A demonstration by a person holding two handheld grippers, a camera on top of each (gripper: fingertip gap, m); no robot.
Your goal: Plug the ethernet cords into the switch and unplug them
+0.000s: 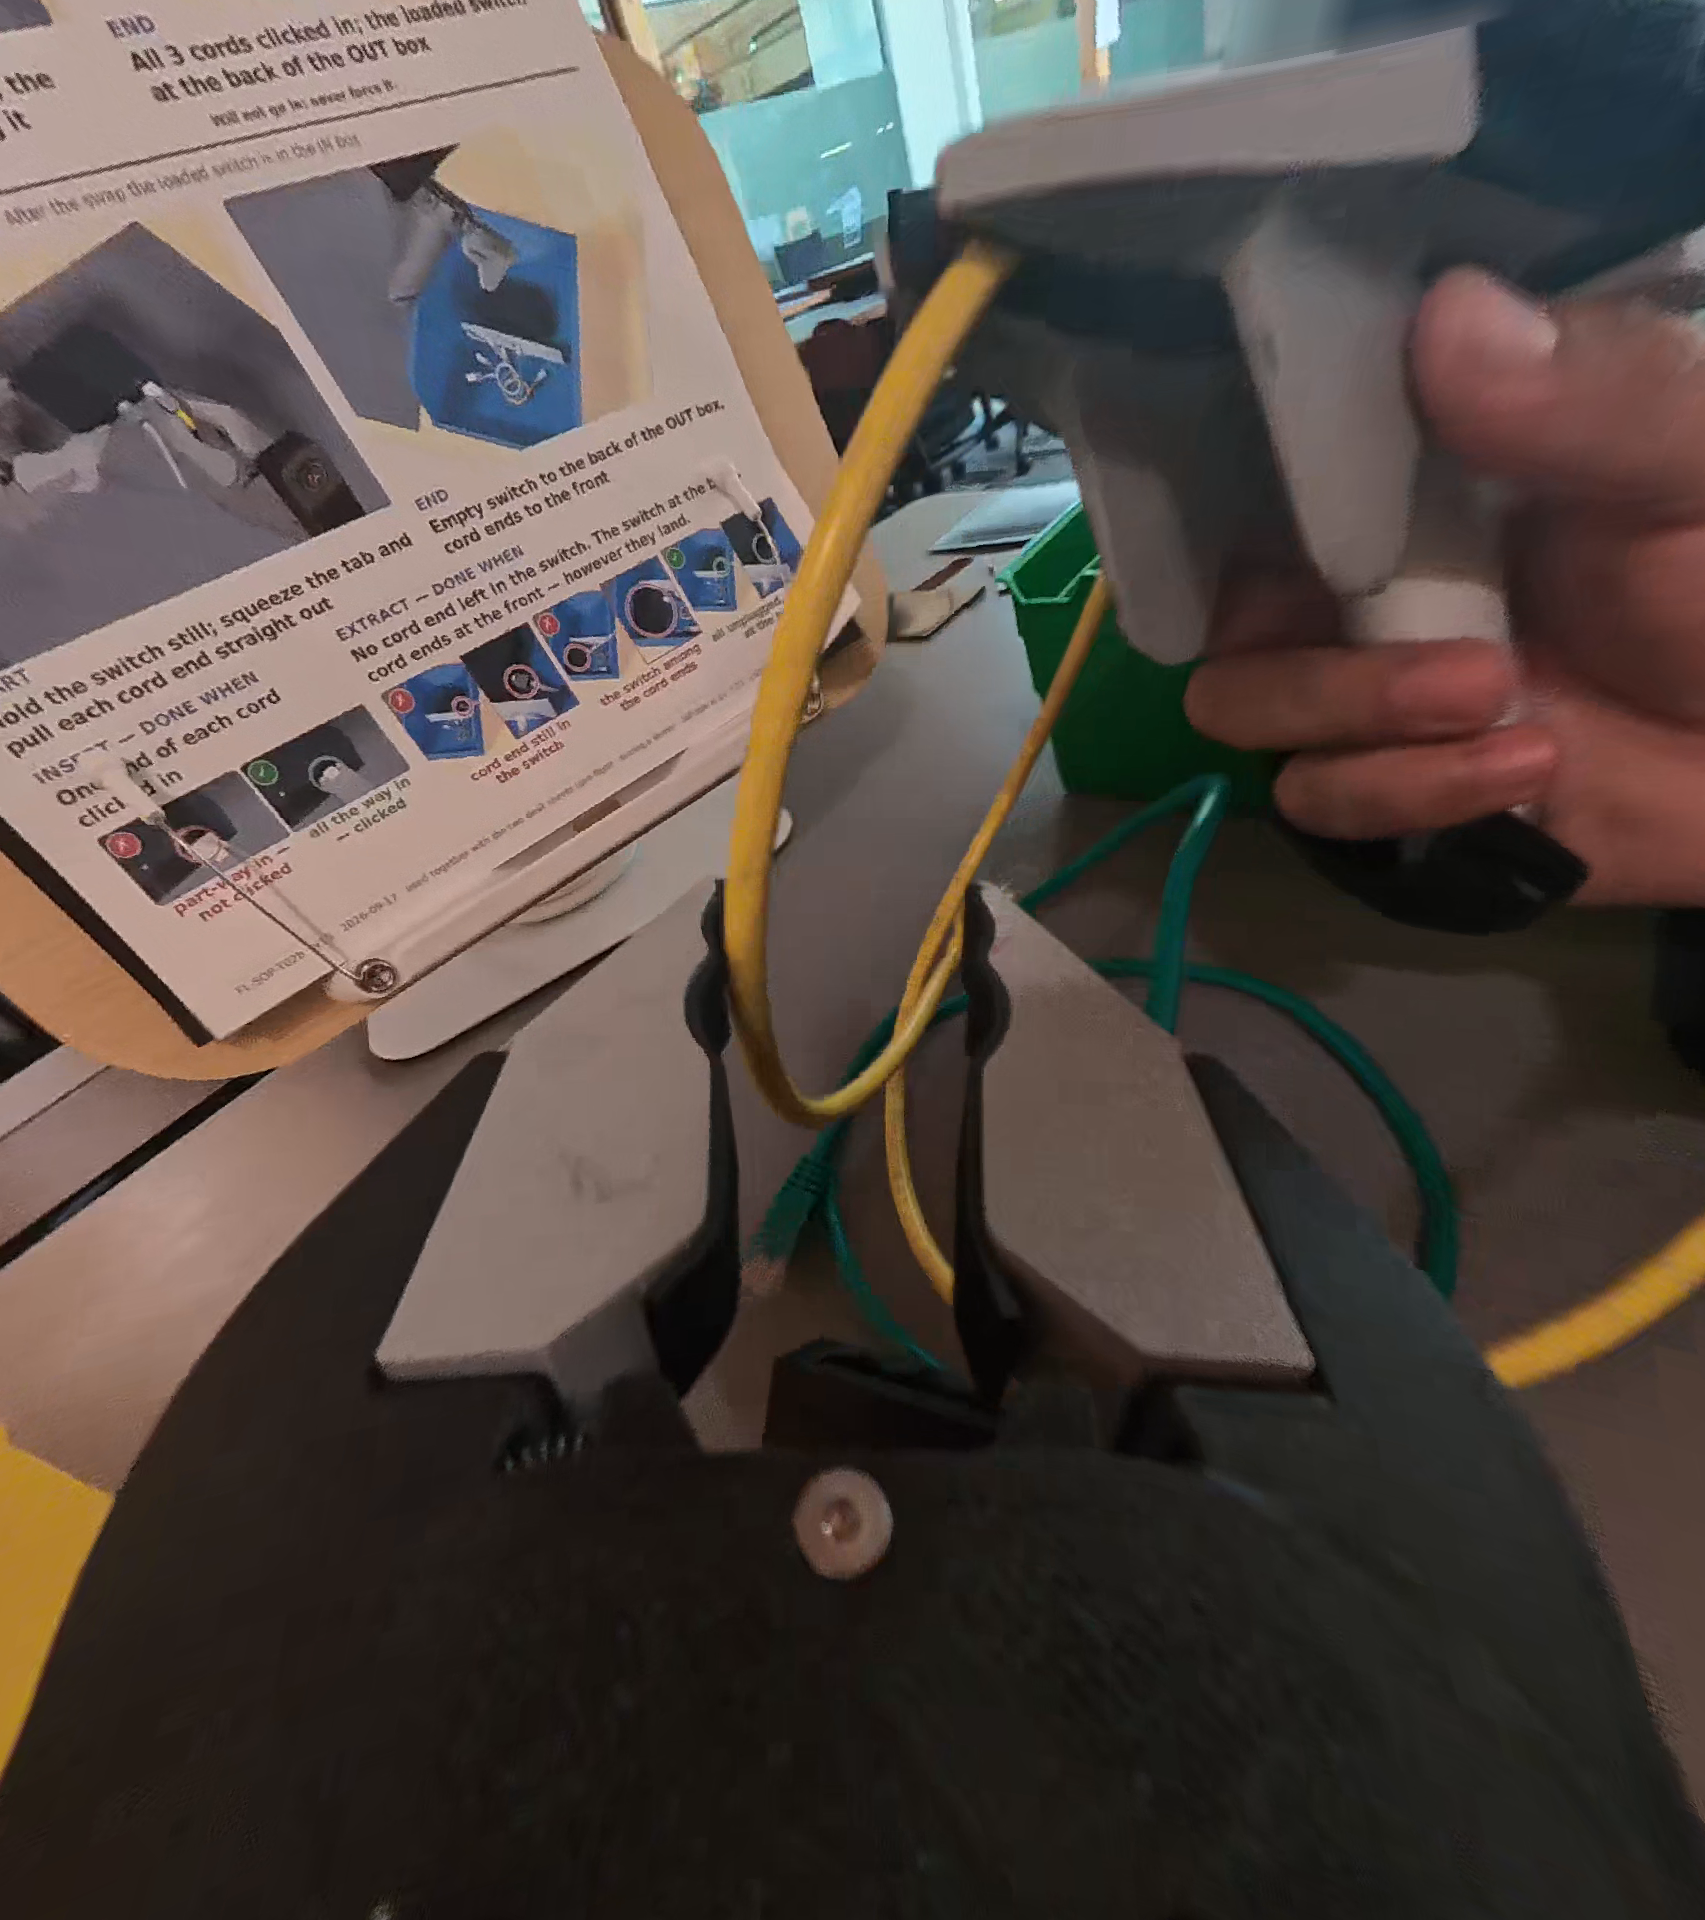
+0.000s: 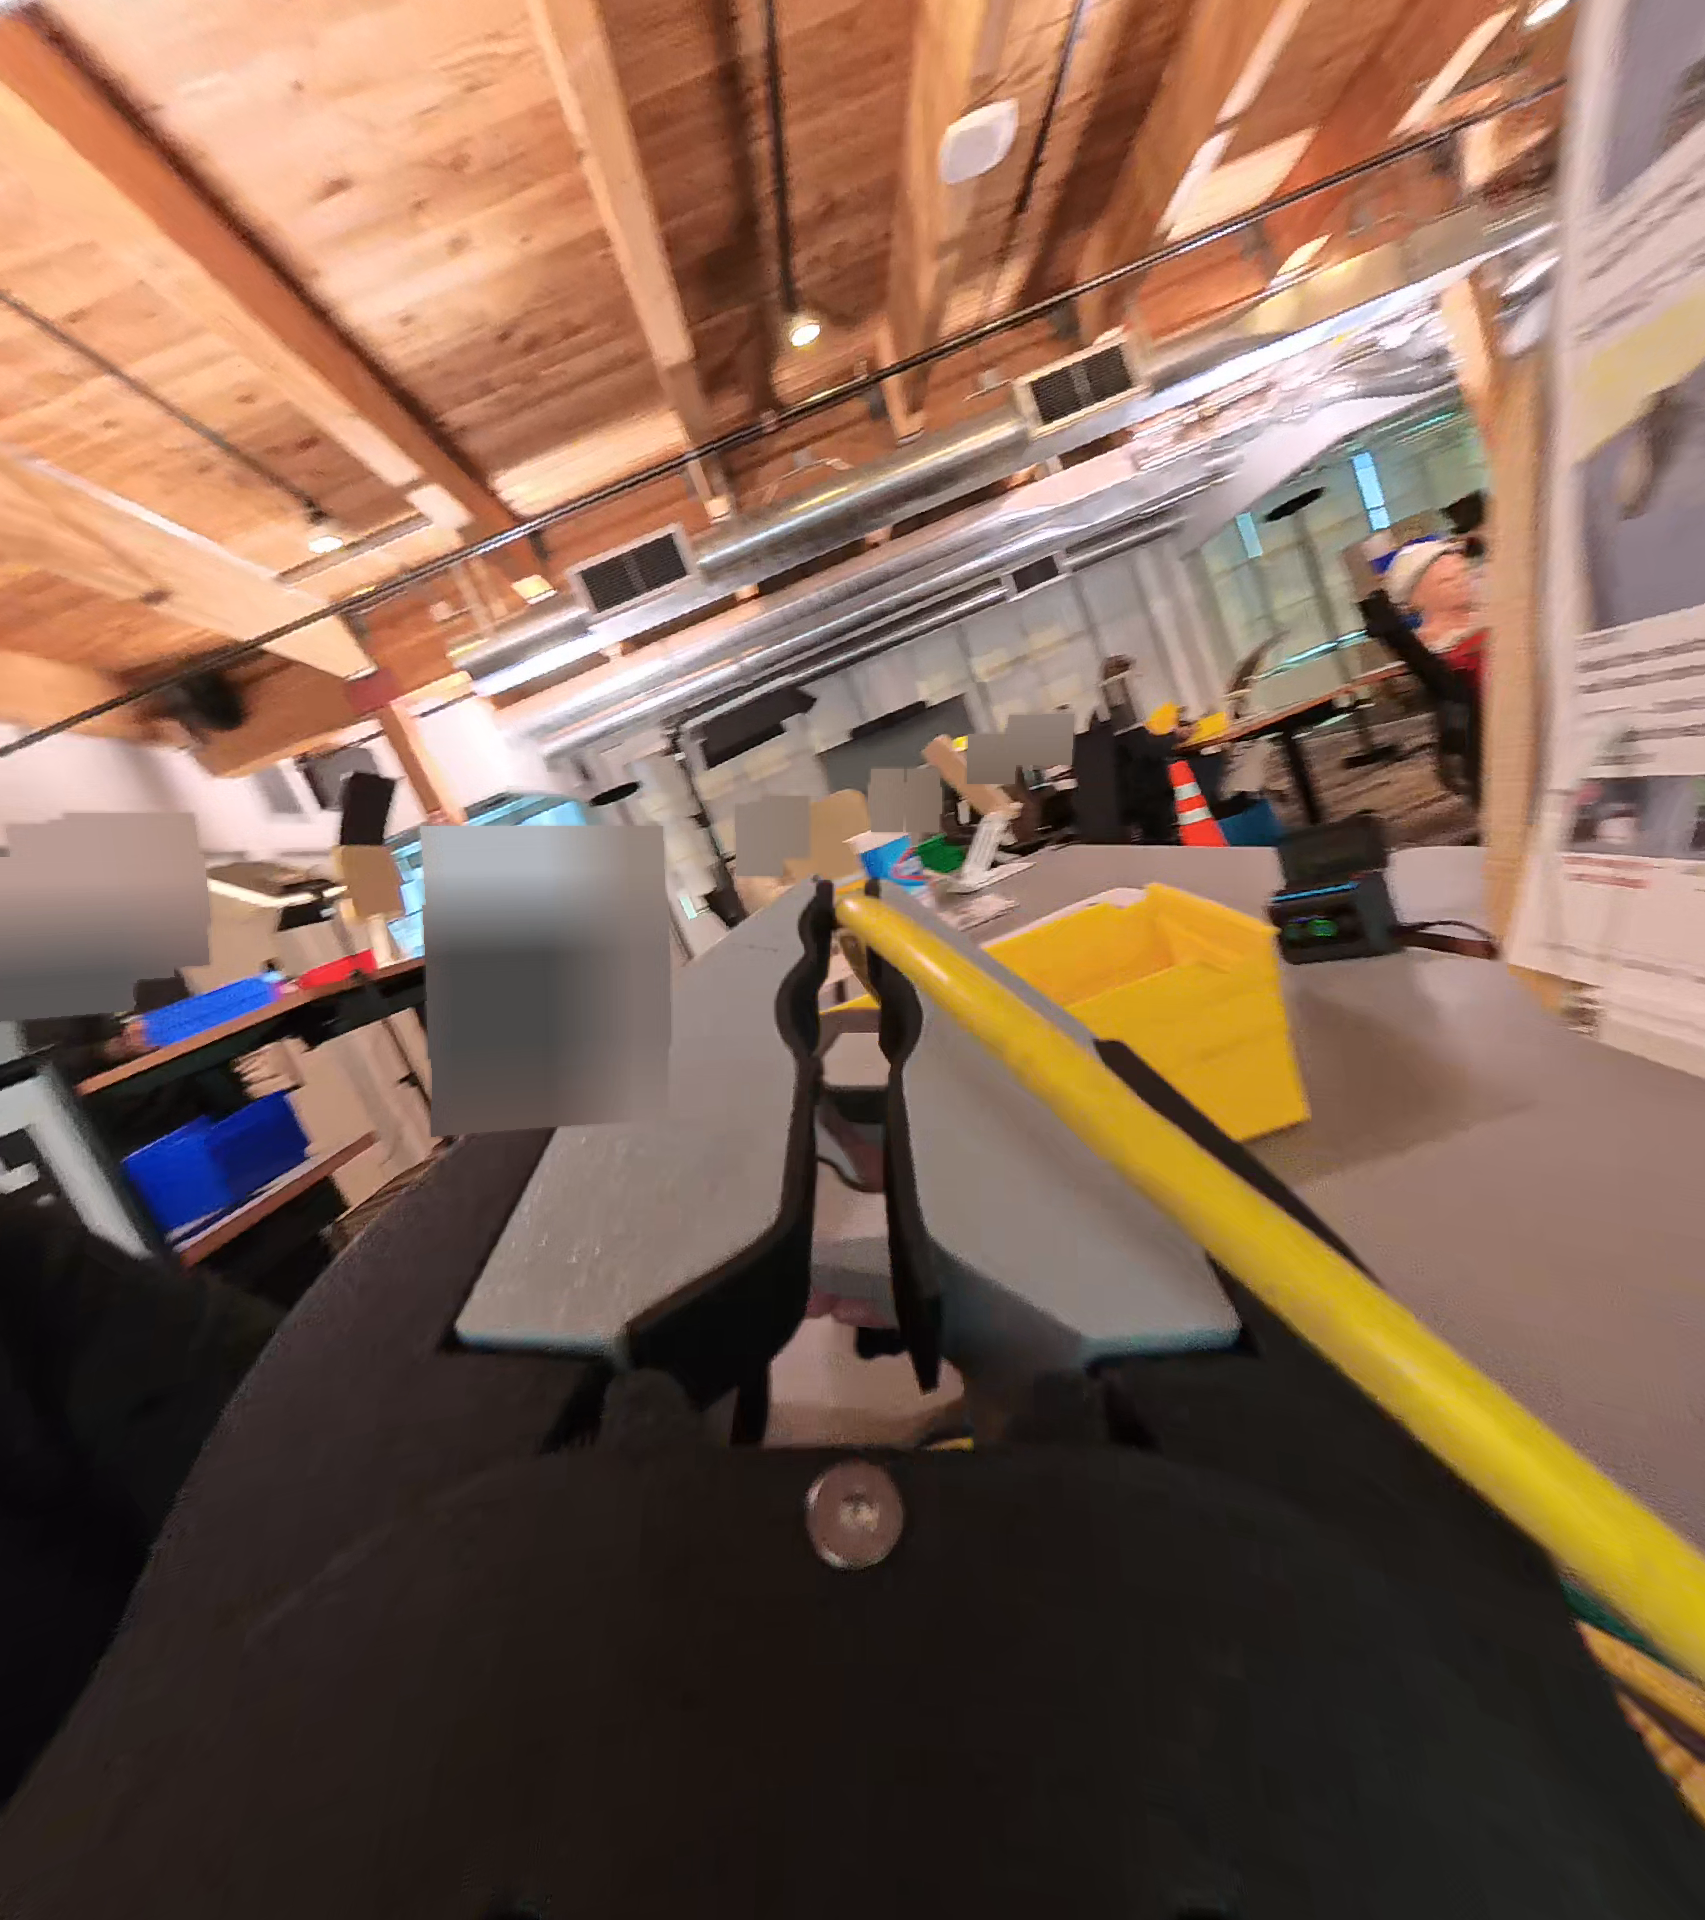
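In the left wrist view my left gripper [image 1: 843,966] is open. A loop of the yellow ethernet cord [image 1: 775,727] hangs between its fingers, and the pads do not press on it. My right gripper [image 1: 973,239], held by a hand [image 1: 1606,623], is at the upper right, shut on the yellow cord where the loop rises to it. In the right wrist view my right gripper [image 2: 846,914] has its tips closed on the yellow cord [image 2: 1191,1216], which trails back to the lower right. A green ethernet cord [image 1: 1180,904] lies coiled on the grey table [image 1: 1554,1558]. No switch is in view.
An instruction sheet on a white stand [image 1: 308,468] stands to the left, close to my left gripper. A green bin [image 1: 1108,665] is behind the cords. In the right wrist view a yellow bin [image 2: 1170,997] and a black device [image 2: 1331,904] sit on the table. The grippers' ends are close to 9 cm from one another.
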